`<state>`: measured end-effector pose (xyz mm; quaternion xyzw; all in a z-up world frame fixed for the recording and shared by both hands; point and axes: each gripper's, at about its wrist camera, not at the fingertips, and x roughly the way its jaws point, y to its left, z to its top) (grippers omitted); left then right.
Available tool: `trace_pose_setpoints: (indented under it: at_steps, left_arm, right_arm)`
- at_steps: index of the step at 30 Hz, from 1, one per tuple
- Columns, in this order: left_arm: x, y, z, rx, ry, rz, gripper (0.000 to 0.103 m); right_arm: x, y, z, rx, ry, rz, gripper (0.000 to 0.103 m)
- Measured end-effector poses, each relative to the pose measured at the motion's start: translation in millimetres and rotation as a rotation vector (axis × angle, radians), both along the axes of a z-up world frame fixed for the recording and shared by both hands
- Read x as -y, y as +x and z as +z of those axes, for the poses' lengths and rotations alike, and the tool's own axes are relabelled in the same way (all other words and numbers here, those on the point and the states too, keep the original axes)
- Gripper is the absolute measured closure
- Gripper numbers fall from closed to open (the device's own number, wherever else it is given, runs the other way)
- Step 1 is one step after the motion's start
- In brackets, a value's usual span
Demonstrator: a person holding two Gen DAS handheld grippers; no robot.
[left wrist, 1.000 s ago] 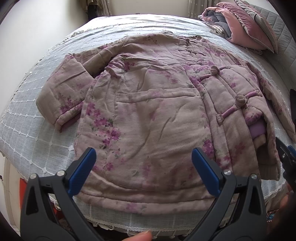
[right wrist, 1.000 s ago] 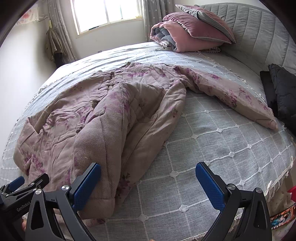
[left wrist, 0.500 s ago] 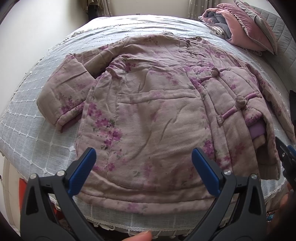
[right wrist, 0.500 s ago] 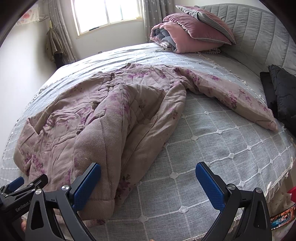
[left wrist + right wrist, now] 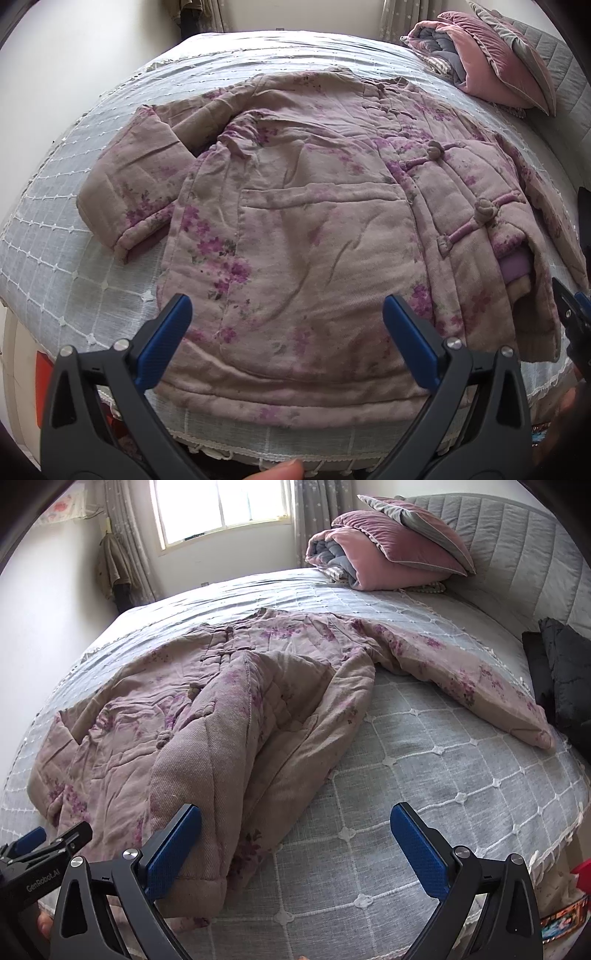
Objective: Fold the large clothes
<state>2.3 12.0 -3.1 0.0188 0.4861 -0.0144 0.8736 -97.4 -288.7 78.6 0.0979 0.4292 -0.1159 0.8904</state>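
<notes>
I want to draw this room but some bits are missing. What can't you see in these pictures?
- Bed front and floor: both views, hidden behind the left gripper and right gripper.
- Coat lining: left view, only a purple strip shows; the front flap covers it.
- Black thing: right view, cut off by the edge.
- Hanging clothes: right view, too small and dim.

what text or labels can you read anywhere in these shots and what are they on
"GenRobot.AI": white lettering on the black body of the left gripper, seen at the lower left edge of the right wrist view.
Colourful printed item at the lower right edge of the right wrist view, beside the bed: print too small and blurred to read.
Padded floral jacket: no label or writing shows in either view.
</notes>
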Motion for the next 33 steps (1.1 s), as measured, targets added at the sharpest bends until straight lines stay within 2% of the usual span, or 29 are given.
trace_pose_setpoints:
  at_steps: [6,11,14,17,20,25,28,32,33]
  left_arm:
    - [-5,2,0,0.008,-0.006,0.012,0.001]
    - [-14,2,3,0.059,-0.030,0.025,0.001]
    - [-24,2,7,0.115,-0.057,0.036,0.001]
    - [-38,5,8,0.132,-0.150,-0.007,0.001]
    - [-56,17,0,0.083,-0.251,-0.050,0.001]
    - [-79,34,-27,-0.011,-0.264,-0.013,0.001]
    - [-90,38,-44,-0.076,-0.314,-0.023,0.007]
    - [-98,40,-62,-0.093,-0.264,-0.027,0.008]
    - [-100,40,-66,-0.104,-0.271,-0.032,0.008]
  right_arm:
    - [3,-1,2,-0.006,0.049,0.083,0.000]
    - [18,-7,11,0.046,0.130,0.140,0.000]
    - [39,-10,12,0.094,0.175,0.106,0.000]
    - [62,-7,3,0.103,0.268,0.049,0.000]
    - [78,1,-18,0.049,0.379,0.024,0.000]
    - [89,23,-65,-0.085,0.504,-0.036,0.000]
    - [95,34,-86,-0.124,0.536,-0.091,0.000]
    - [96,42,-100,-0.107,0.587,-0.109,0.002]
    - [95,44,-103,-0.101,0.601,-0.103,0.003]
